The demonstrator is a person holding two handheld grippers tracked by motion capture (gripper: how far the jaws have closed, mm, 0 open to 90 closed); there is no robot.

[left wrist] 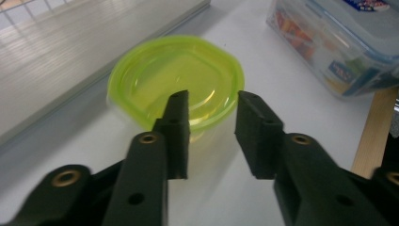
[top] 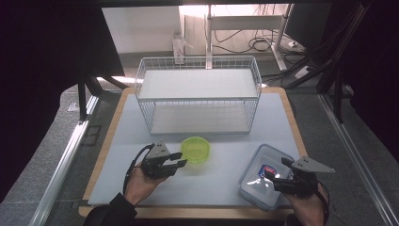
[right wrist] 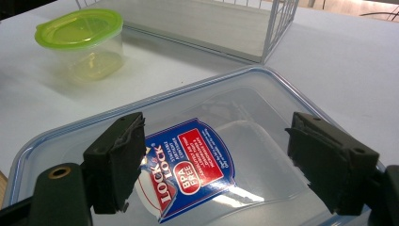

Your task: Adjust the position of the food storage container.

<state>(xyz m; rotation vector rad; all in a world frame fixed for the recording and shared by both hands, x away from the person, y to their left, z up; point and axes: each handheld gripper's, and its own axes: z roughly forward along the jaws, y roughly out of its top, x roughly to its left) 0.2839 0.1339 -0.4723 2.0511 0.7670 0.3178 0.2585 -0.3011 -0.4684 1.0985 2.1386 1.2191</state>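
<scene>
A small clear tub with a lime-green lid [top: 195,149] [left wrist: 174,75] [right wrist: 80,40] stands on the table in front of the wire rack. My left gripper [top: 180,159] [left wrist: 211,96] hovers just at its near side, jaws a little apart, nothing pressed between them. At the front right lies a clear lidded food box [top: 256,183] [left wrist: 329,42] with a blue and red label [right wrist: 188,160] on its lid. My right gripper [top: 272,181] [right wrist: 216,127] hangs over that lid with its jaws wide open and holds nothing.
A white wire rack with two shelves [top: 197,94] [right wrist: 211,23] takes up the back half of the pale table [top: 211,188]. The table's wooden edge runs close by the food box. Desk legs and cables lie on the floor beyond.
</scene>
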